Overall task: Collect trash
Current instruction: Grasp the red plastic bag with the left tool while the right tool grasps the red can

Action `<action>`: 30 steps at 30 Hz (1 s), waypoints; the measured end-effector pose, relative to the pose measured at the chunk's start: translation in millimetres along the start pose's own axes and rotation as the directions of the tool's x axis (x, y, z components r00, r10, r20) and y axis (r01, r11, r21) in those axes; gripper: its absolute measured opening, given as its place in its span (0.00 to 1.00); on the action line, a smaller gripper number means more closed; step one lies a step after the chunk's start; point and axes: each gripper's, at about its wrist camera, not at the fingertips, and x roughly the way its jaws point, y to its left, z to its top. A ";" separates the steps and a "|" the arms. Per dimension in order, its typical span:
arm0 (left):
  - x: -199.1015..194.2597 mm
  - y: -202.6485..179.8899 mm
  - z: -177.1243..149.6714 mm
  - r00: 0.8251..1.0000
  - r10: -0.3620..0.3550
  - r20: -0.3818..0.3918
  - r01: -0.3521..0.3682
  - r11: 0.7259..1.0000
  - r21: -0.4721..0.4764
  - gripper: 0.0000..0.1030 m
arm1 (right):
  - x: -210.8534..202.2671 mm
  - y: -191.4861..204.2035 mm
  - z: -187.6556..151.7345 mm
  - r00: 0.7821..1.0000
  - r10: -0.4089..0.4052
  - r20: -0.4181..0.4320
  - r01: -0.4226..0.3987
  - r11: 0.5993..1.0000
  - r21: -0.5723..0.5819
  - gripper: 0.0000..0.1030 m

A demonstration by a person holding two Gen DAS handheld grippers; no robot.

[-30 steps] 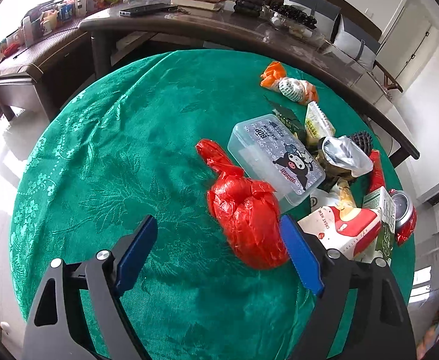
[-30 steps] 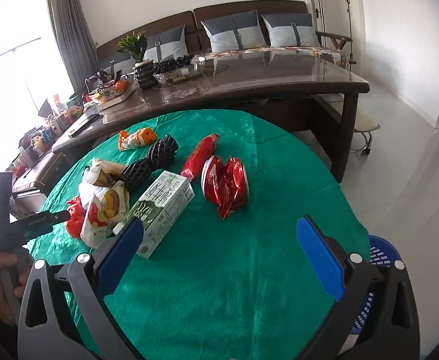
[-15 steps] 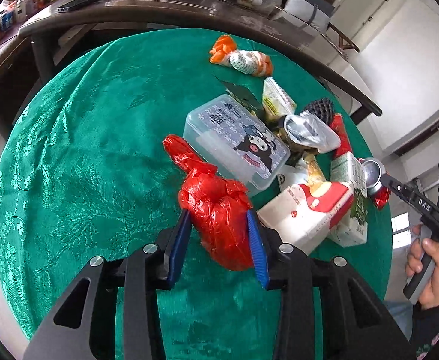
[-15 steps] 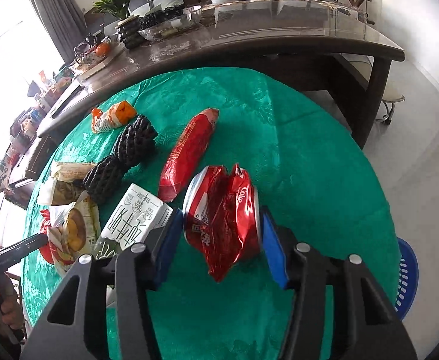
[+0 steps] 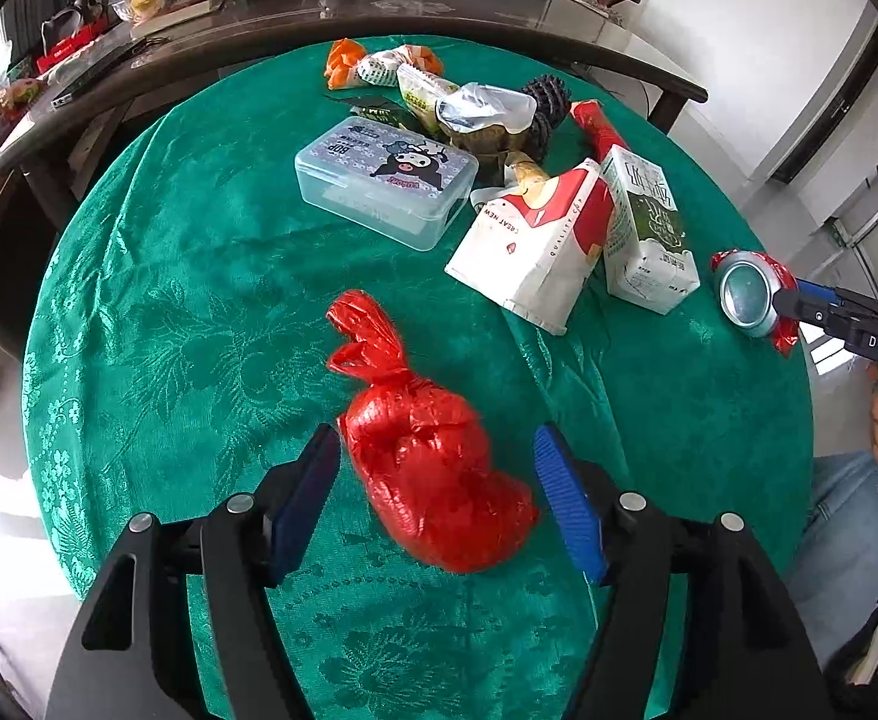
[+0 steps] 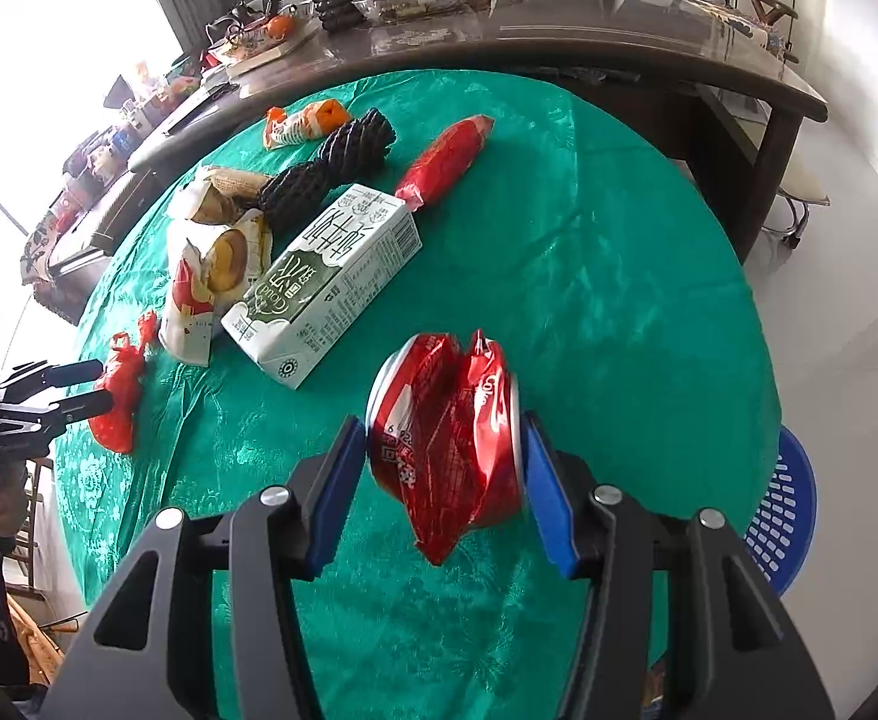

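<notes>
Both tongs are over the green tablecloth (image 5: 187, 276). Left gripper (image 5: 436, 495) has just been opening; its jaws stand apart from the knotted red bag (image 5: 427, 468) lying between them. Right gripper (image 6: 439, 474) is clenched on the crushed red can (image 6: 448, 438), right of the milk carton (image 6: 325, 282), with the blue basket (image 6: 781, 516) far right.

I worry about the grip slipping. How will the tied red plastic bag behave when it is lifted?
The red plastic bag looks soft and lumpy, so it will probably squash rather than resist. Its shiny film may be slippery against the blue pads. The knotted top looks floppy and would likely droop. It seems light for its size.
</notes>
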 end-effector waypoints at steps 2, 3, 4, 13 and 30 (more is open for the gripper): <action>-0.7 -1.3 -0.2 0.999 0.049 0.007 -0.049 0.999 0.008 0.66 | 1.8 1.6 0.2 1.000 -0.026 -0.008 0.025 1.000 -0.010 0.53; 0.1 -2.2 -0.3 0.996 0.084 0.008 -0.084 0.996 0.015 0.65 | 2.5 1.7 -1.2 0.999 -0.033 -0.010 0.033 0.999 -0.010 0.54; 0.7 -2.5 -1.0 0.995 0.103 0.007 -0.103 0.994 0.021 0.65 | 3.1 1.7 -2.0 0.999 -0.039 -0.009 0.039 0.999 -0.008 0.54; -4.6 0.3 -11.1 0.996 0.084 0.018 -0.084 0.996 -0.009 0.40 | -12.3 0.2 -4.8 0.998 -0.036 0.052 0.036 0.999 -0.006 0.49; -9.3 -177.0 39.1 0.972 -0.226 0.059 0.214 0.963 0.161 0.40 | -52.5 -83.1 -5.5 0.976 0.147 0.161 -0.176 0.967 0.185 0.47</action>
